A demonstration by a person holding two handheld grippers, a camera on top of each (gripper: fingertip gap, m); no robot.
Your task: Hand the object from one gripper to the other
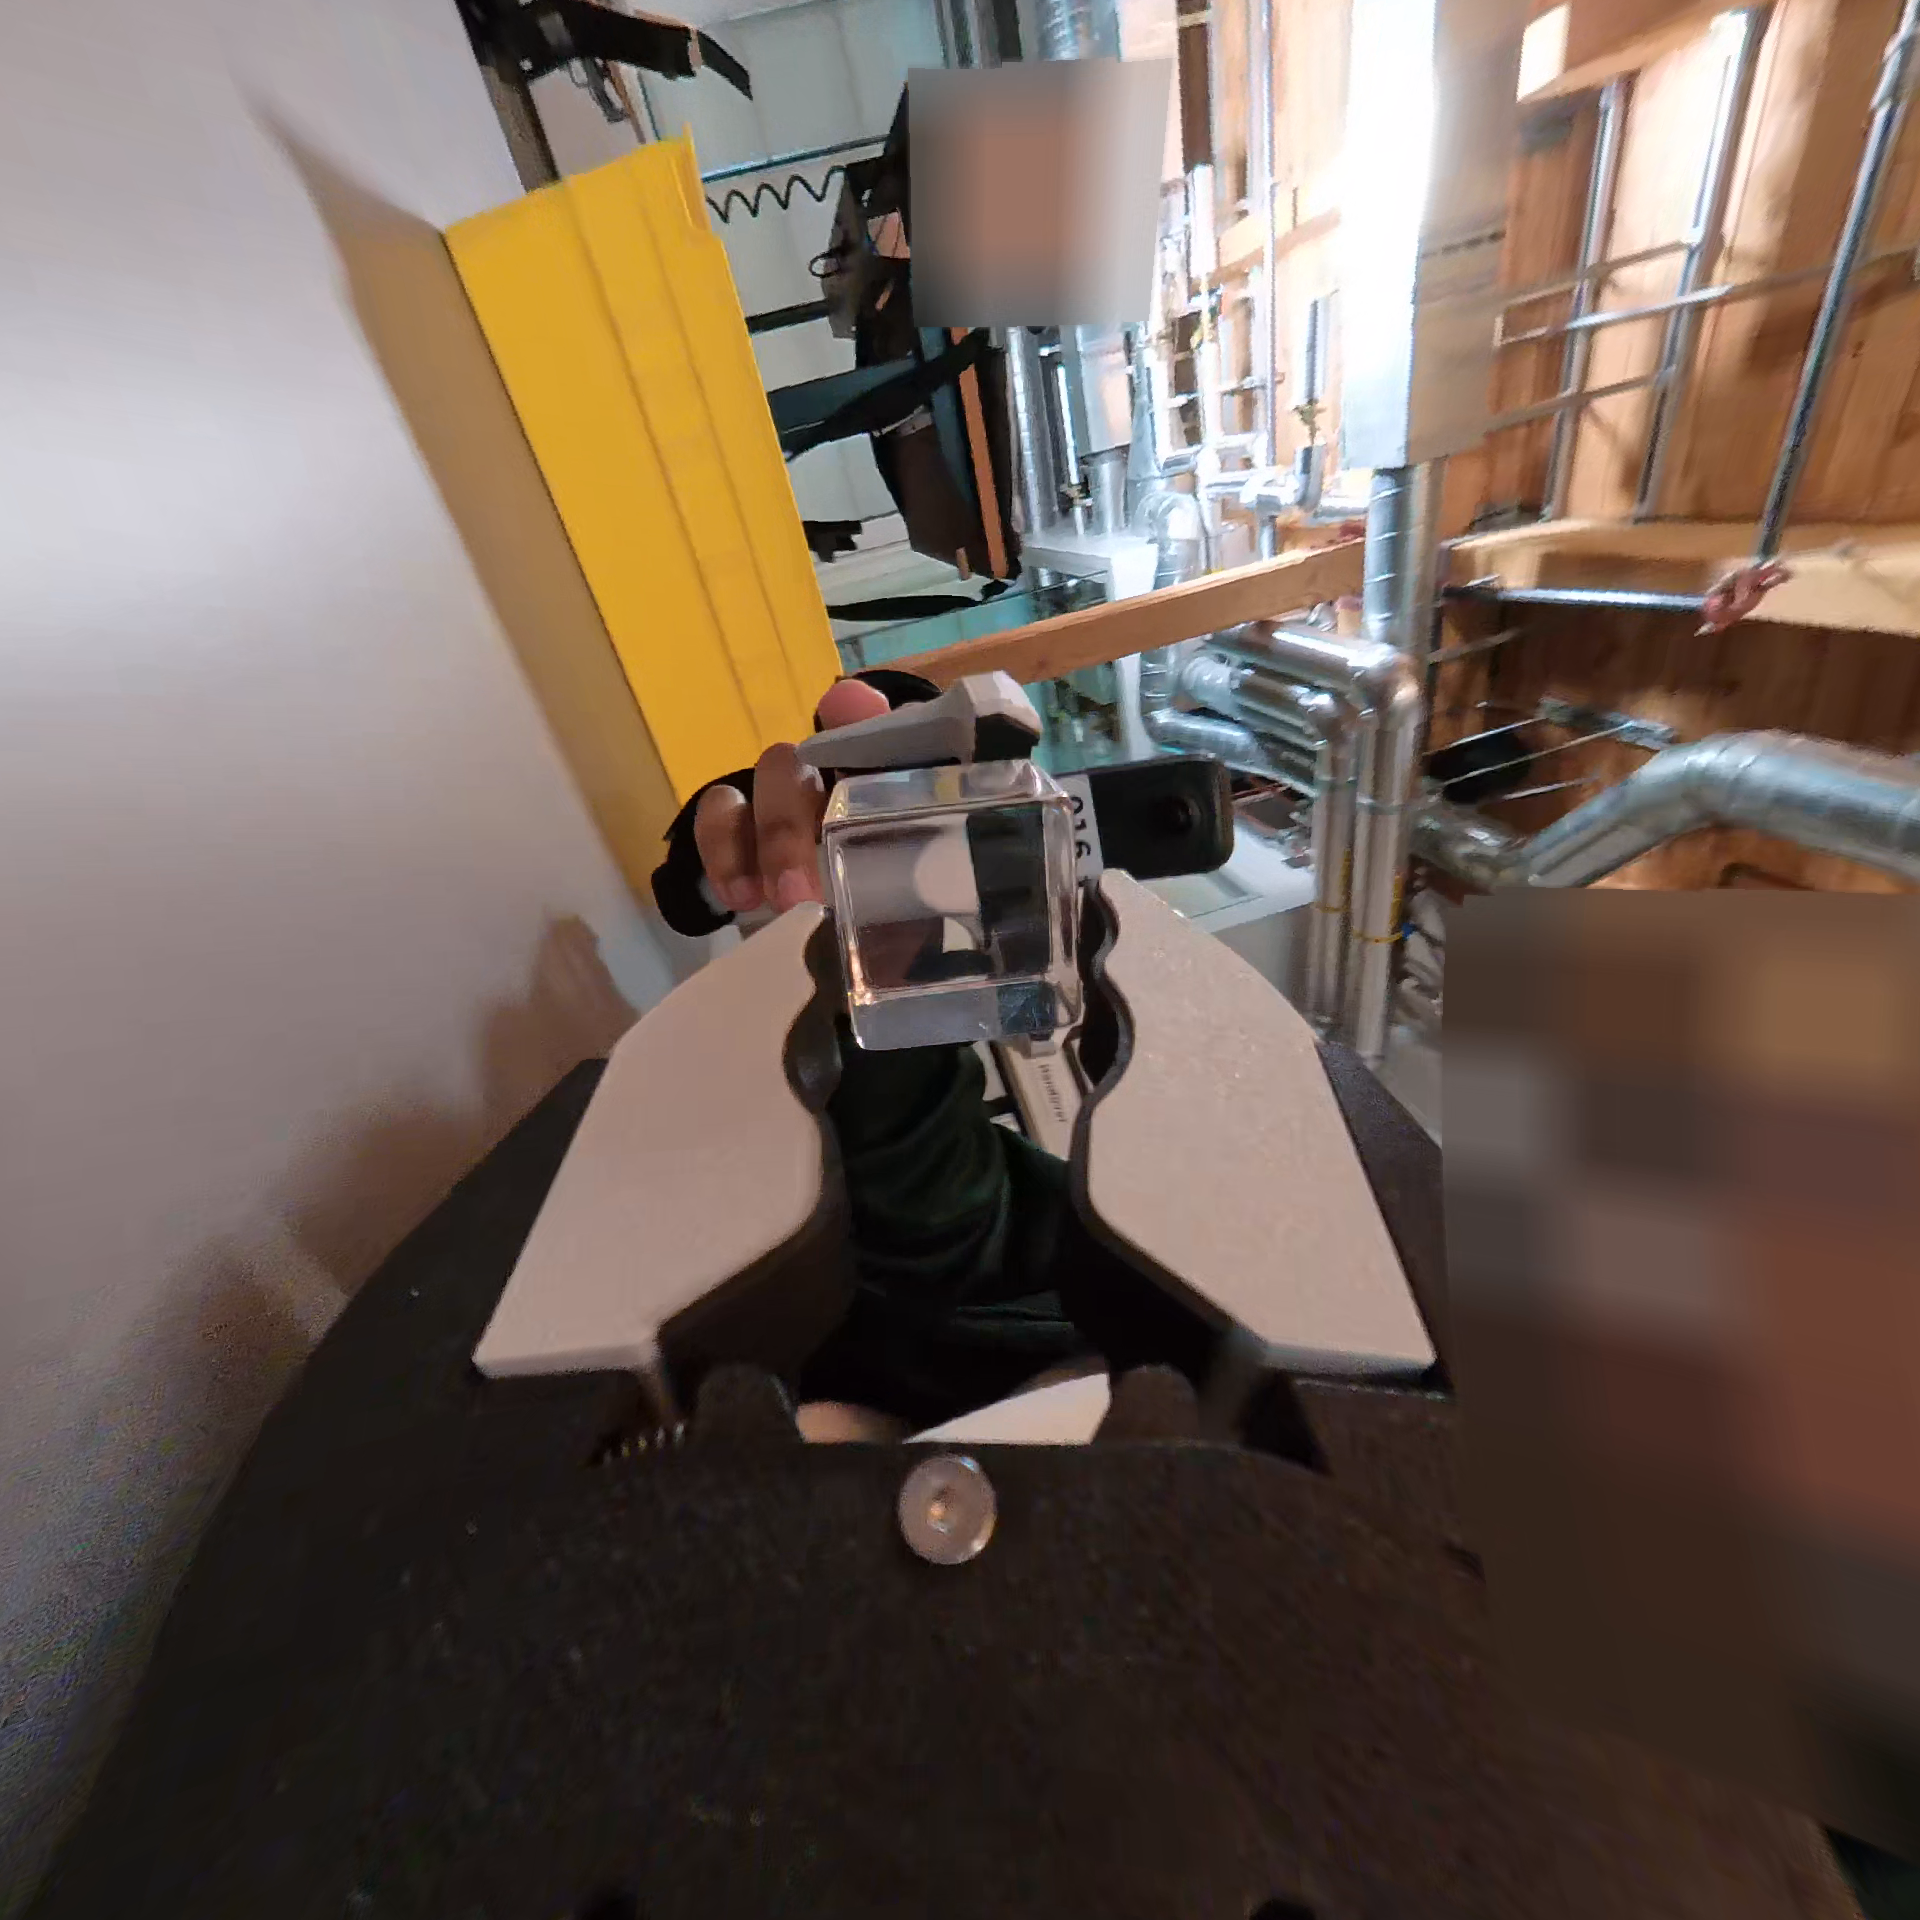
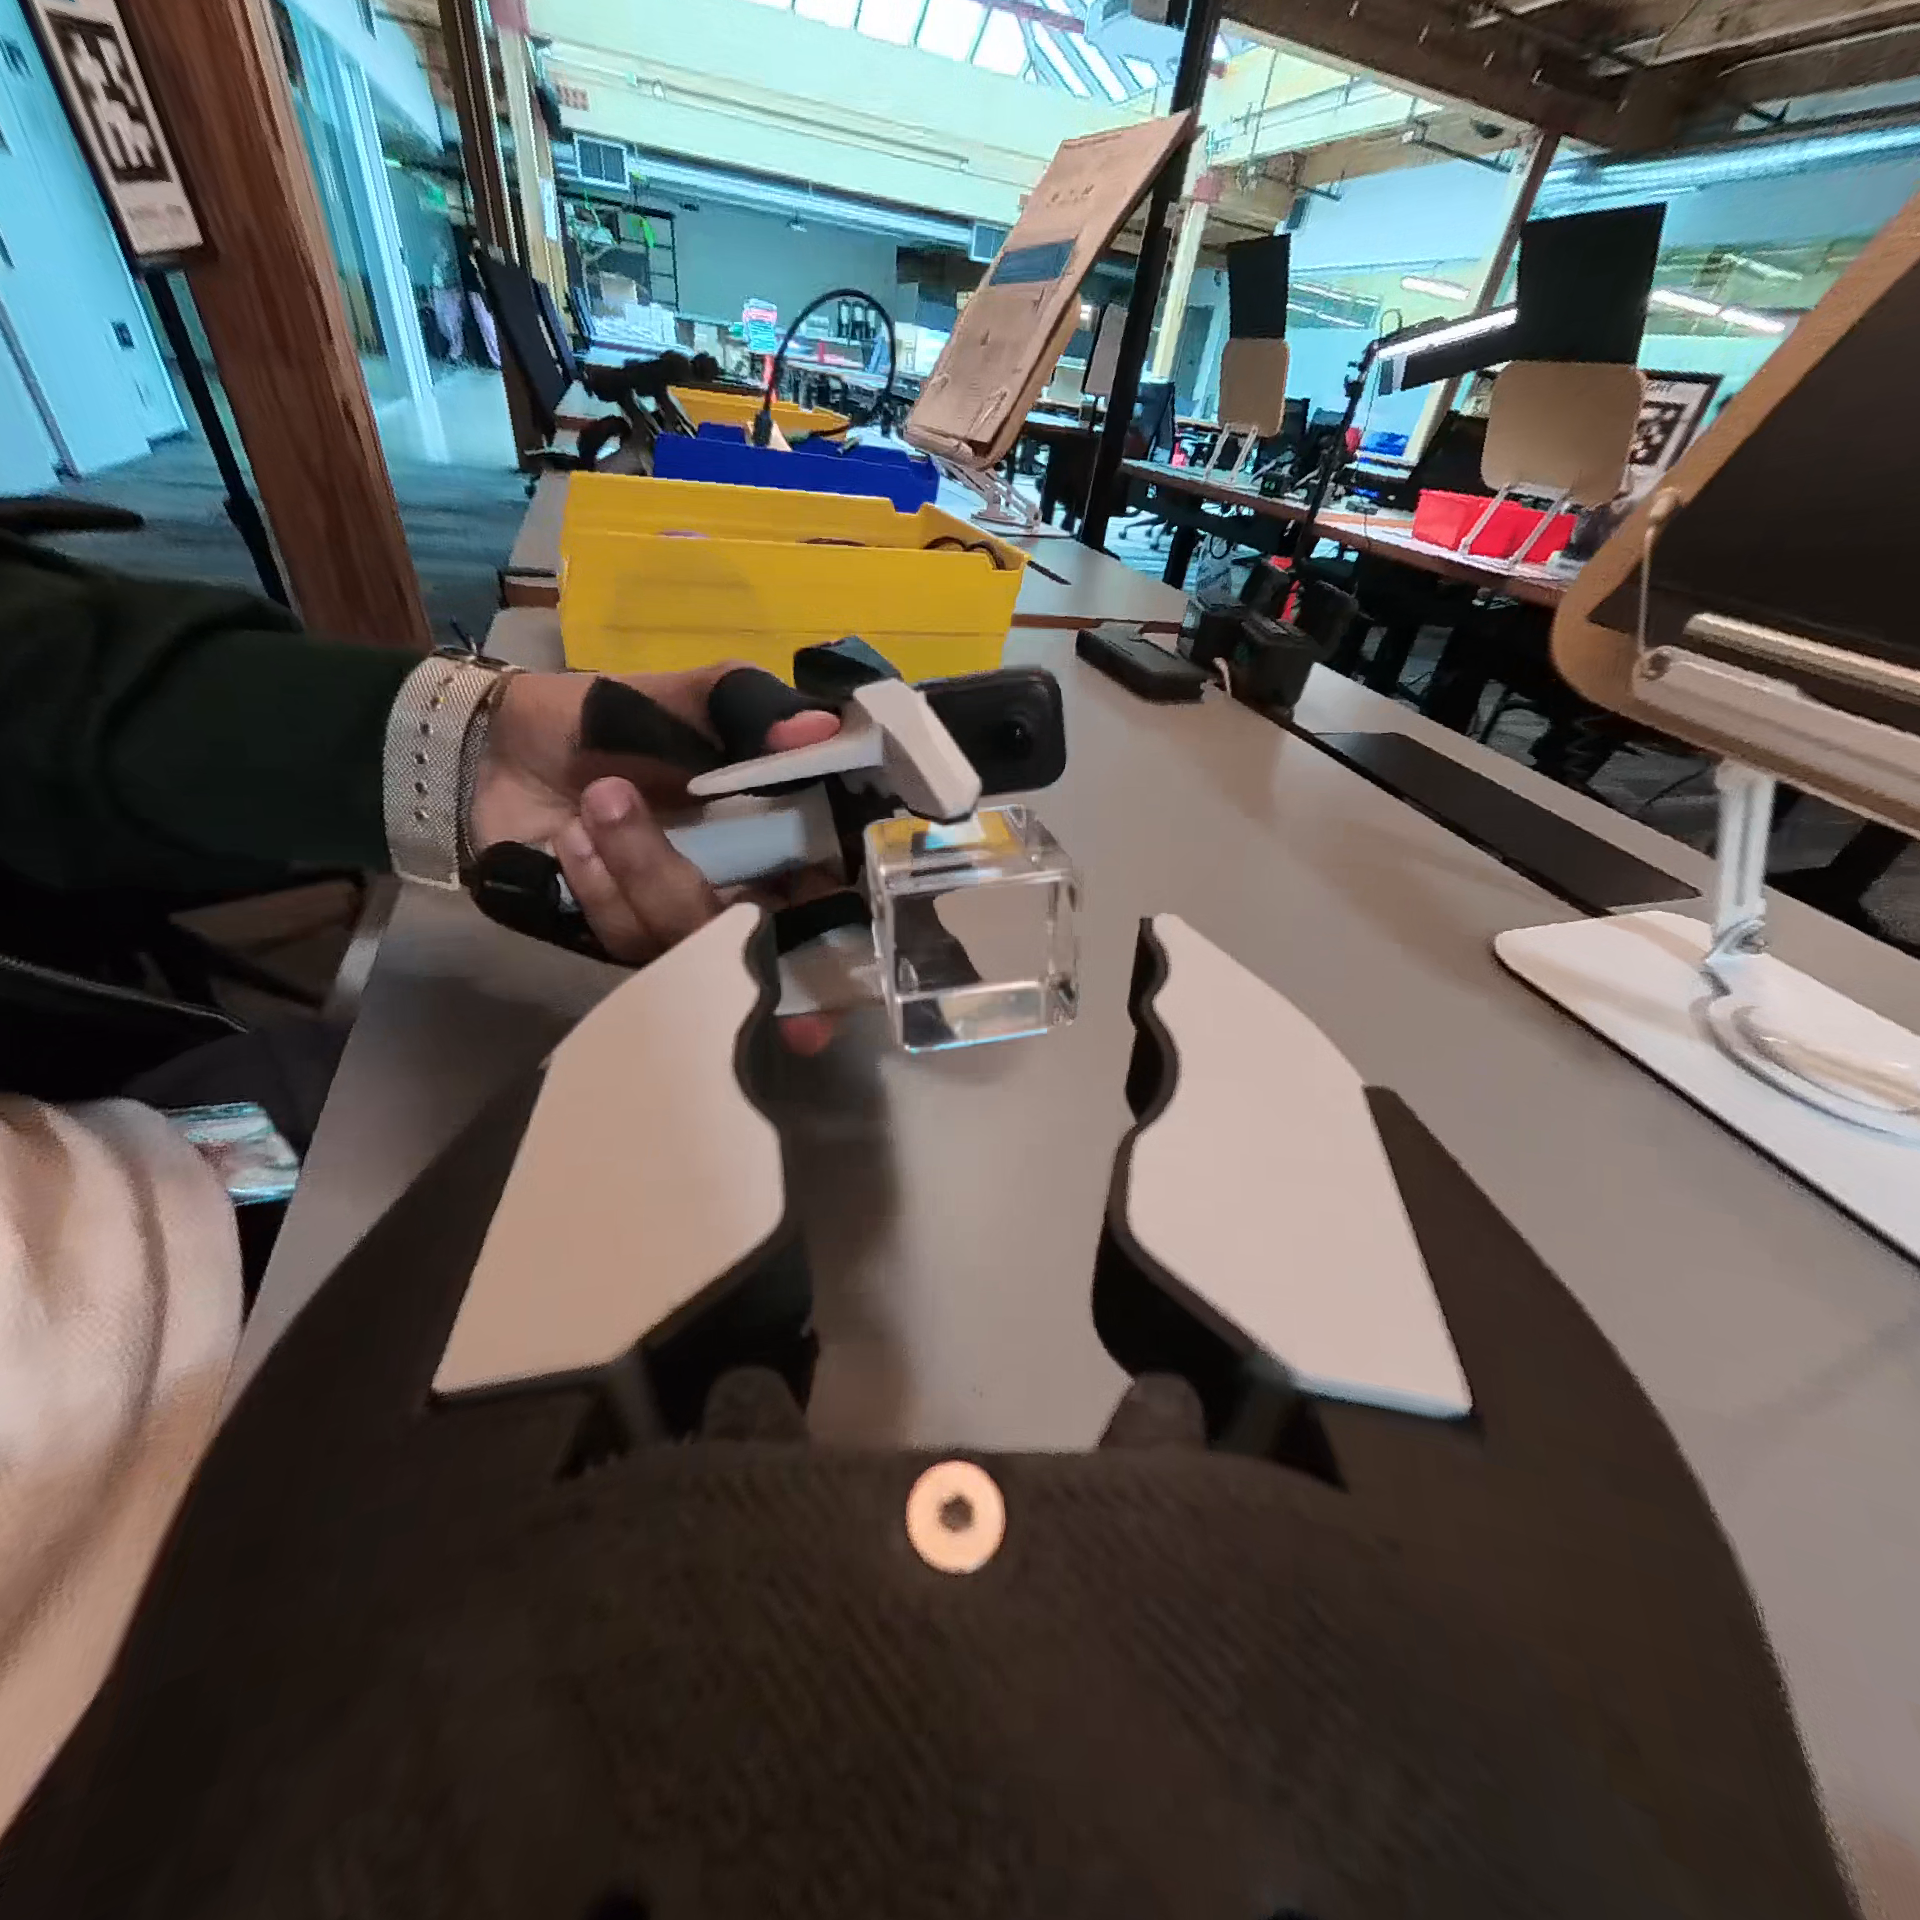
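Note:
A clear cube (image 1: 951, 904) is clamped between the white fingertips of my left gripper (image 1: 951, 920), which is turned on its side. In the right wrist view the left gripper (image 2: 894, 894) comes in from the left, held by a hand in a dark sleeve, with one finger on top of the cube (image 2: 971, 925) and one under it. My right gripper (image 2: 951, 945) is open, its tips on either side of the cube without touching it. One finger (image 1: 894, 732) of the right gripper shows just past the cube. The cube is held above the grey table (image 2: 1299, 831).
A yellow bin (image 2: 779, 592) and a blue bin (image 2: 790, 468) stand behind the cube on the table. A white stand with a tilted board (image 2: 1725, 935) is at the right. Black devices (image 2: 1143, 649) lie mid-table. The yellow bin (image 1: 644, 468) also shows in the left wrist view. Left and right tips are no more than a few centimetres apart.

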